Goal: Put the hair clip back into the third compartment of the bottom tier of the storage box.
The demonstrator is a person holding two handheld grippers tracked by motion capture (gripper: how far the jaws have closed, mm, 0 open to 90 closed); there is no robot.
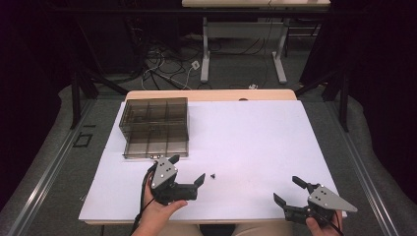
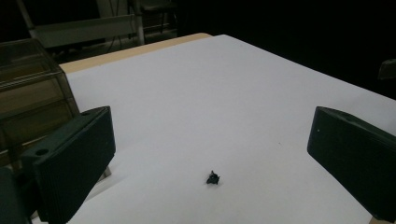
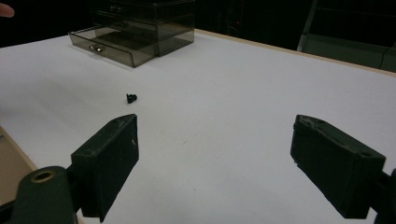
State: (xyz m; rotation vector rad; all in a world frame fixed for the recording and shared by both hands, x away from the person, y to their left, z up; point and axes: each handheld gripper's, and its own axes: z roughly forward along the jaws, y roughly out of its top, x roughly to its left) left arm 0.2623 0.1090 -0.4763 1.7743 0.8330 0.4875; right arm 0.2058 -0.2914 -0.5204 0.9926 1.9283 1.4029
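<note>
While both hands rested at the near edge of the white table (image 1: 255, 142), the left gripper (image 1: 186, 173) sat near the front left, its jaws spread wide and holding nothing. Just to the right of its forward jaw lay a small black part (image 1: 213, 175), too tiny to identify, alone on the bare surface and touching neither gripper. From the left gripper view that same part (image 2: 213, 178) lay on the table ahead of and between the two black jaws, closer to the left one, clear of both. Behind the left gripper stood a smoky translucent drawer organizer (image 1: 155, 127) at the table's far left, its lower drawer pulled out toward the person; in the right gripper view that open drawer (image 3: 109, 48) showed a small round knob on its front. Near the front right corner the right gripper (image 1: 291, 190) was held low, its jaws likewise wide apart and empty, well apart from the black part (image 3: 131, 98). A person's hand (image 1: 160, 211) gripped the left tool from below.
</note>
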